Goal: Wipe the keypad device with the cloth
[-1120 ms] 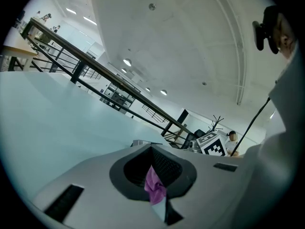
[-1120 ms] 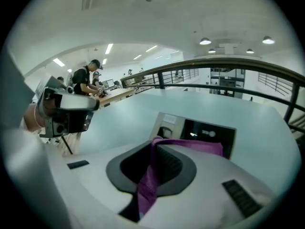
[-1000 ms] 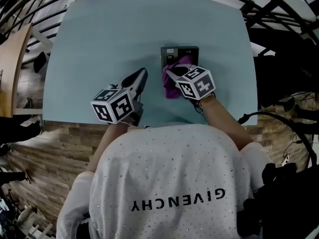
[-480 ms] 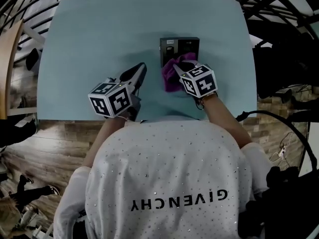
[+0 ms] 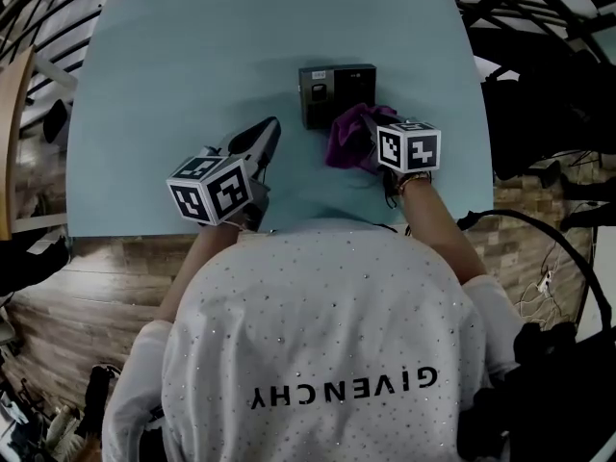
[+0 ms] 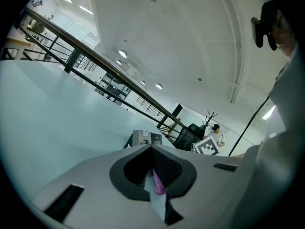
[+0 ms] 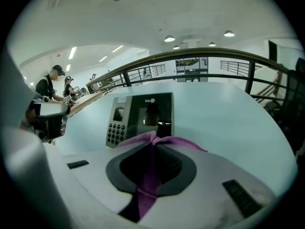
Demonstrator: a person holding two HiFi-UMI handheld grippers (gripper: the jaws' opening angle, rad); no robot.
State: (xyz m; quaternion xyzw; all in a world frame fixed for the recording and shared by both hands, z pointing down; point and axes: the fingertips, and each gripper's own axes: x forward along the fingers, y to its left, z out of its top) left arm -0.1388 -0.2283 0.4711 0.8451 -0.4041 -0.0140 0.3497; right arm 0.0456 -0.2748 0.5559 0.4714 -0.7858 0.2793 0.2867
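The left gripper (image 5: 269,128) lies low over the table's (image 5: 164,56) near edge, jaws pressed together, pointing up and right toward the keypad device (image 5: 335,89). Bare blue surface spreads to its left and beyond. The device sits right of centre, its print too small to read. The right gripper (image 7: 152,147), wrist angled inward, clenches the purple cloth (image 5: 346,138) against the device's near right corner. The person's shirt (image 5: 337,287) reads GIVENCHY.
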